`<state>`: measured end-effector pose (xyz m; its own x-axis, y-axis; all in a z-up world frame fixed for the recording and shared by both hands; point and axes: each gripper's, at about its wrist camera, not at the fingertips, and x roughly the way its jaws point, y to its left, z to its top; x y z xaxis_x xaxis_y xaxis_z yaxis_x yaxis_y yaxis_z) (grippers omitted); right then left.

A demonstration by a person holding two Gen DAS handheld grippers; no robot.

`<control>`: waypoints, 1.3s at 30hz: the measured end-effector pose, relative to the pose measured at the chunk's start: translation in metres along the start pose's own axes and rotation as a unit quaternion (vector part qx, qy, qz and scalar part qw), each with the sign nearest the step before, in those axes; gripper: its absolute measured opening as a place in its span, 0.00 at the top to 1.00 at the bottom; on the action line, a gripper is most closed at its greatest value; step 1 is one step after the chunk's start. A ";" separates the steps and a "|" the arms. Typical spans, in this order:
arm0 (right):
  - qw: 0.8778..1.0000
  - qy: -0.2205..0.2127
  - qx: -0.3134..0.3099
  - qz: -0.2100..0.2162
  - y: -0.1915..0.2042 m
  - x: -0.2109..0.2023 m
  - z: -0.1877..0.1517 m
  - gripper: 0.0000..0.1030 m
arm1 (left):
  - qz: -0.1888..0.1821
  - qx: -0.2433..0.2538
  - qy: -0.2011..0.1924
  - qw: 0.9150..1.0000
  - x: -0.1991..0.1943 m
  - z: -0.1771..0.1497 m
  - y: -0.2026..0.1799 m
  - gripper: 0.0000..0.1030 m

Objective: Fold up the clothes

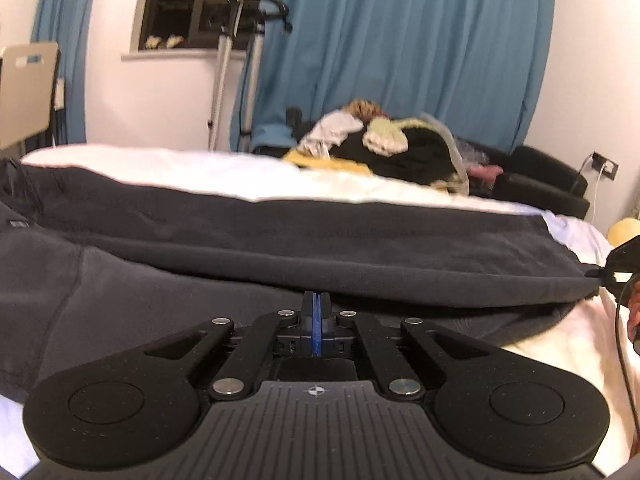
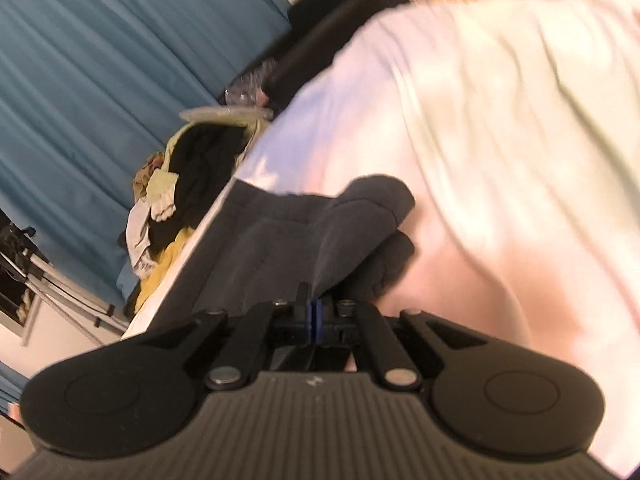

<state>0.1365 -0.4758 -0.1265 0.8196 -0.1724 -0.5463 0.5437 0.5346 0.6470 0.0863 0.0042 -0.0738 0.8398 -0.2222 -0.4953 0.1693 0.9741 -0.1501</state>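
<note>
A dark grey garment [image 1: 280, 240] lies spread across the white bed [image 1: 200, 168], with one long edge folded over and raised. My left gripper [image 1: 316, 300] is shut with its blue pads together, pinching the garment's folded edge in front of it. My right gripper [image 2: 314, 304] is shut on a bunched corner of the same grey garment [image 2: 320, 224], lifted above the white sheet [image 2: 480, 140]. The right gripper also shows in the left wrist view [image 1: 616, 268] at the far right, holding the garment's end.
A pile of mixed clothes [image 1: 384, 144] sits at the bed's far side, also in the right wrist view [image 2: 176, 192]. Blue curtains [image 1: 400, 40], a black armchair [image 1: 536, 180], a metal stand [image 1: 224, 72] and a beige chair [image 1: 28, 88] stand beyond.
</note>
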 end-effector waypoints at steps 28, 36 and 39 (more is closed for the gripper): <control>0.994 0.016 0.008 0.106 -0.005 0.044 -0.002 0.81 | 0.025 -0.033 0.025 0.999 0.085 0.024 0.014 0.33; 0.983 -0.056 -0.090 0.148 0.055 0.005 0.005 0.91 | 0.047 0.025 0.054 0.997 0.103 0.008 0.002 0.27; 0.972 -0.081 -0.150 0.163 0.092 -0.015 -0.003 0.91 | 0.033 -0.003 0.047 0.998 0.093 0.014 0.010 0.23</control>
<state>0.1739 -0.4220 -0.0602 0.9705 -0.0686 -0.2313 0.1930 0.7960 0.5737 0.1738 -0.0065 -0.1092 0.7974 -0.1609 -0.5816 0.1124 0.9865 -0.1188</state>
